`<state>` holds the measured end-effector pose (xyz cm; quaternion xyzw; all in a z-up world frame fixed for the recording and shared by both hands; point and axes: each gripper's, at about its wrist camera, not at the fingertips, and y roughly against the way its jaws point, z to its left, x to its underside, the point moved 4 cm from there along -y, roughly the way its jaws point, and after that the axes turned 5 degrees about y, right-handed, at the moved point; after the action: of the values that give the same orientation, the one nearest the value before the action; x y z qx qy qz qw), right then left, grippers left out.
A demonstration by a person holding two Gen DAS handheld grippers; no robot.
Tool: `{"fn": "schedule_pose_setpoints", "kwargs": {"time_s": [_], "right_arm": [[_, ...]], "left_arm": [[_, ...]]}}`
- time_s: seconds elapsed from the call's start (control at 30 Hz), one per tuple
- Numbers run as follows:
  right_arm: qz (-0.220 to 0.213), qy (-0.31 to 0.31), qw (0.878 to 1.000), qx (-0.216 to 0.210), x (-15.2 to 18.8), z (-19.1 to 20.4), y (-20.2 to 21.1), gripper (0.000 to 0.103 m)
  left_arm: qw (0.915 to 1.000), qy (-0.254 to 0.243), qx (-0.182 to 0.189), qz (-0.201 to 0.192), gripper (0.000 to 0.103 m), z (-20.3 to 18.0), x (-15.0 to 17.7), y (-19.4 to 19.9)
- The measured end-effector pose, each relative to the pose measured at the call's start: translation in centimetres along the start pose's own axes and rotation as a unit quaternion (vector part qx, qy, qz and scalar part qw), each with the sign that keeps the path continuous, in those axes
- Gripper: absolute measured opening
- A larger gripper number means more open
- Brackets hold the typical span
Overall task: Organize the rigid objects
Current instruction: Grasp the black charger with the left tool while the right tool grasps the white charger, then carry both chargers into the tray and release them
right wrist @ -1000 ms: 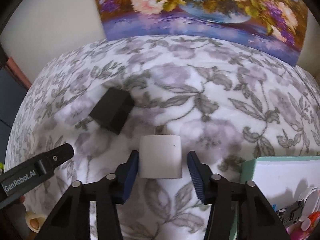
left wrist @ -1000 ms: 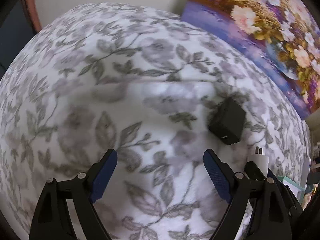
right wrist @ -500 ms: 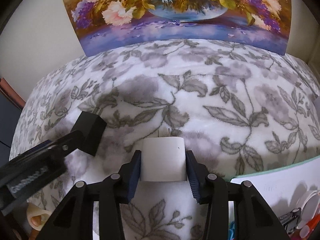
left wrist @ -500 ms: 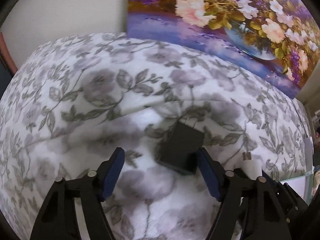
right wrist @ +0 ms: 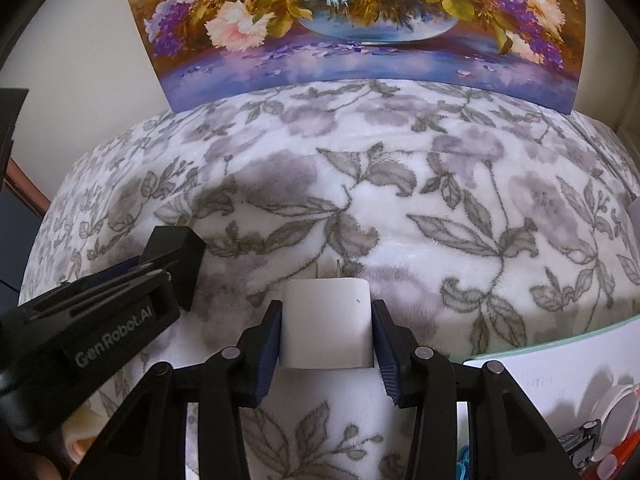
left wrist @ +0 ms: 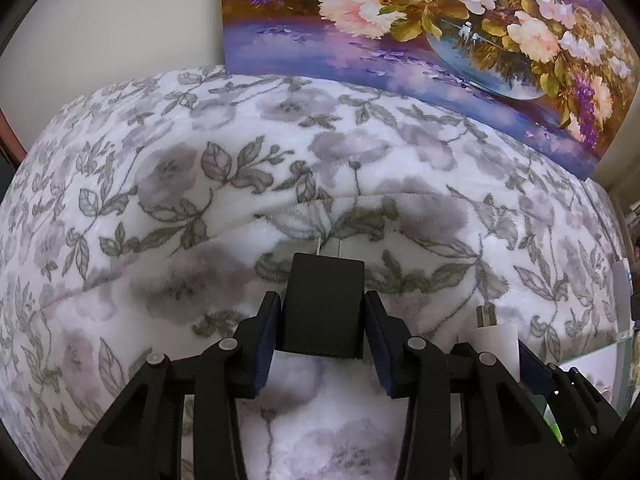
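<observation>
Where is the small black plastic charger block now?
In the left wrist view, the black charger block sits low at centre, clamped by the left gripper on the floral blanket.

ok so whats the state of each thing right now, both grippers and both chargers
left gripper: jaws have just been closing, pads now against the black charger's sides
black charger: held, prongs pointing away over the floral blanket
right gripper: shut on the white charger
white charger: held, prongs pointing away
painting: leaning upright behind the blanket
</observation>
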<state>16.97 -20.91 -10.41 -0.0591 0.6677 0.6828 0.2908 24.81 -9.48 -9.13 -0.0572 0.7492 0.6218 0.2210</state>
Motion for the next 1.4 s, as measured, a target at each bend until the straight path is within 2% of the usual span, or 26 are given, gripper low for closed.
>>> {"fn": "schedule_pose_setpoints", "kwargs": {"time_s": [0.23, 0.4, 0.57, 0.8, 0.97, 1.13, 1.27, 1.4], "right_arm": [[0.010, -0.007, 1.000, -0.012, 1.1, -0.1, 0.7, 0.046], [0.028, -0.015, 0.999, -0.023, 2.5, 0.0, 1.6, 0.046], [0.040, -0.033, 0.998, -0.045, 3.9, -0.3, 4.0, 0.046], [0.031, -0.055, 0.996, -0.057, 6.1, -1.7, 8.8, 0.046], [0.028, -0.060, 0.996, -0.054, 8.1, -3.2, 11.4, 0.046], [0.020, -0.059, 0.997, -0.037, 9.8, -4.7, 13.8, 0.046], [0.018, -0.063, 0.998, -0.022, 11.2, -6.1, 15.2, 0.046], [0.028, -0.075, 0.997, -0.017, 12.8, -7.8, 15.6, 0.046]], "left_arm": [[0.9992, 0.033, 0.007, 0.021, 0.044, 0.9, 1.7, 1.2], [0.9985, 0.049, 0.001, 0.023, 0.043, 1.4, 3.4, 3.1], [0.9982, 0.058, 0.003, 0.014, 0.044, 1.2, 5.1, 6.6], [0.9972, 0.072, 0.016, -0.005, 0.044, 0.1, 7.4, 11.2], [0.9976, 0.060, 0.023, -0.027, 0.044, -1.2, 9.9, 13.7], [0.9965, 0.071, 0.035, -0.024, 0.043, -2.0, 11.8, 14.8], [0.9972, 0.057, 0.036, -0.032, 0.044, -3.7, 13.0, 15.7], [0.9968, 0.054, 0.054, -0.024, 0.044, -5.6, 14.2, 15.8]]}}
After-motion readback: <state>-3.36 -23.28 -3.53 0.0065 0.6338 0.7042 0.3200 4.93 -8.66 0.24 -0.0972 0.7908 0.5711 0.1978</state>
